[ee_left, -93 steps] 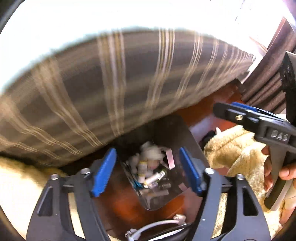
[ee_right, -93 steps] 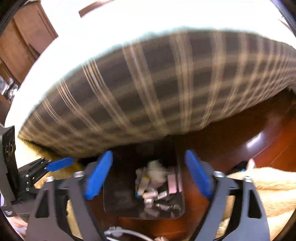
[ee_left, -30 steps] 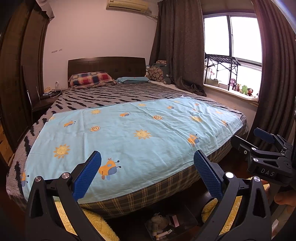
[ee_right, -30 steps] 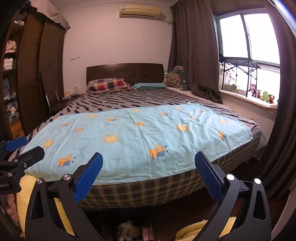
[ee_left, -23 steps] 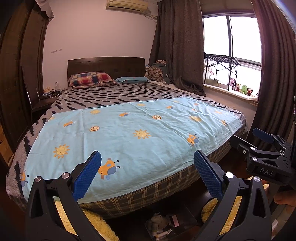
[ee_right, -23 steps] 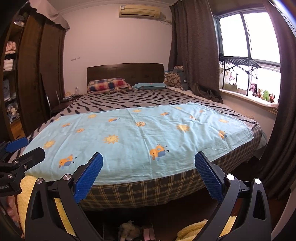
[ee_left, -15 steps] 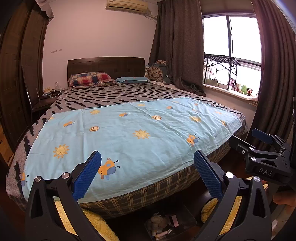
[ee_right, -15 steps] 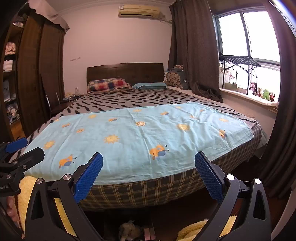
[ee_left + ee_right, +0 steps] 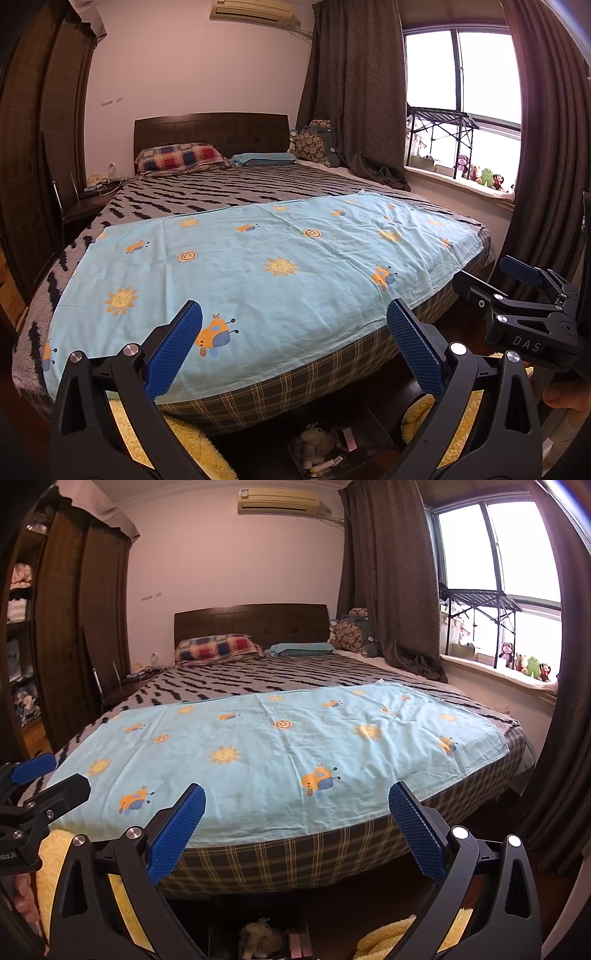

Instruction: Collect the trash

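Observation:
A dark bin with crumpled paper and small packs in it stands on the floor at the foot of the bed, low in both views; its trash shows at the bottom edge of the right wrist view. My left gripper is open and holds nothing, raised over the bin and facing the bed. My right gripper is open too, with only the bed between its fingers. Each gripper also appears in the other's view: the right gripper at the right edge, the left gripper at the left edge.
A bed with a light blue sheet fills the middle. Yellow fluffy rugs lie on the wooden floor either side of the bin. Dark curtains and a window sill with toys are on the right; a wardrobe is on the left.
About three seconds ago both grippers looked down at the bin close up; both now face across the bed from higher. Over the last second they have hardly moved.

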Motion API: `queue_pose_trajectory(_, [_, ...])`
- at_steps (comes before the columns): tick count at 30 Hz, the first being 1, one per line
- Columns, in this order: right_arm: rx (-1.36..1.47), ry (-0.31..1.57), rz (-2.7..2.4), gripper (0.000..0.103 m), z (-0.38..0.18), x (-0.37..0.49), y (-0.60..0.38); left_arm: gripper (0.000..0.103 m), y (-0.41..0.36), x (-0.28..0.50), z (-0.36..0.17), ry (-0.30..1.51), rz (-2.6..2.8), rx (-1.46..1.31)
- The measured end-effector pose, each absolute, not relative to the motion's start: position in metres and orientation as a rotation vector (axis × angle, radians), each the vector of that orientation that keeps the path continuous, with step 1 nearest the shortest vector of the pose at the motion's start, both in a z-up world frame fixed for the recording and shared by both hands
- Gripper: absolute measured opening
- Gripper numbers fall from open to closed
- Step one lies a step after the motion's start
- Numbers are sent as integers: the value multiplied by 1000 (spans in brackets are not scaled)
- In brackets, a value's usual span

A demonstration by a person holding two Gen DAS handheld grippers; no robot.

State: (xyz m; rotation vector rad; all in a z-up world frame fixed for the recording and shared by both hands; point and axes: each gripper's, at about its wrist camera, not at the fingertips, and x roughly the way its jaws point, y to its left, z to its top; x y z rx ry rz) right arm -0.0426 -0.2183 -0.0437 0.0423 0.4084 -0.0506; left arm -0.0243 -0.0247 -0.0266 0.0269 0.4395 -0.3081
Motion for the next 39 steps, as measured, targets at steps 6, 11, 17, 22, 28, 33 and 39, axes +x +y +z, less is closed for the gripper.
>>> queue_pose_trajectory(6, [42, 407, -52, 100, -44, -43, -218, 95, -25, -25, -27, 439, -308, 27])
queue_pose_trajectory(11, [42, 409, -56, 100, -44, -43, -217, 95, -25, -25, -27, 441, -308, 27])
queue_pose_trajectory(17, [42, 412, -54, 100, -44, -42, -217, 95, -27, -26, -26, 442, -304, 24])
queue_pose_trajectory(22, [42, 411, -55, 100, -44, -42, -217, 95, -26, -25, -25, 445, -293, 21])
queue_pose_trajectory(28, [40, 410, -61, 100, -45, -42, -216, 95, -26, -26, -25, 446, -286, 21])
queue_pose_trajectory(33, [40, 411, -58, 100, -45, -42, -216, 95, -26, -24, -28, 469, -304, 6])
queue_pose_trajectory(39, [41, 414, -58, 100, -45, -42, -217, 95, -22, -26, -25, 445, -295, -12])
